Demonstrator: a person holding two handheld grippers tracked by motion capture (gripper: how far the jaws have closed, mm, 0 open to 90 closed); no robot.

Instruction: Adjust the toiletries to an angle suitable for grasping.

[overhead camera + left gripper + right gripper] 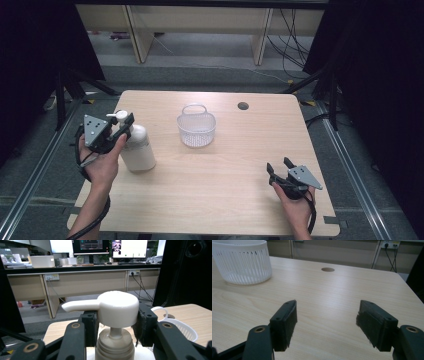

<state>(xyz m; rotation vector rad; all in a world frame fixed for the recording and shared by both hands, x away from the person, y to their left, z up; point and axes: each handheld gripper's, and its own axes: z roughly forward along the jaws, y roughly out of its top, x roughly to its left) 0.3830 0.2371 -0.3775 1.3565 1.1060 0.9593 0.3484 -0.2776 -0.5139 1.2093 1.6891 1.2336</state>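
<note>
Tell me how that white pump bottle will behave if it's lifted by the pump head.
The pump bottle is tall on a narrow base, so it could tip if nudged sideways. The left gripper clamps only its pump head, so the body may swing. The smooth plastic looks slippery; its weight can't be judged.

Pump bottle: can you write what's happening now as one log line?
left gripper: shut on pump bottle head | right gripper: open, holding nothing, low over table | basket: untouched

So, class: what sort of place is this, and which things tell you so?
Probably an office or lab set up for recording: a desk with computer monitors, wall sockets with trailing cables, and a wooden worktable flanked by black screens.
</note>
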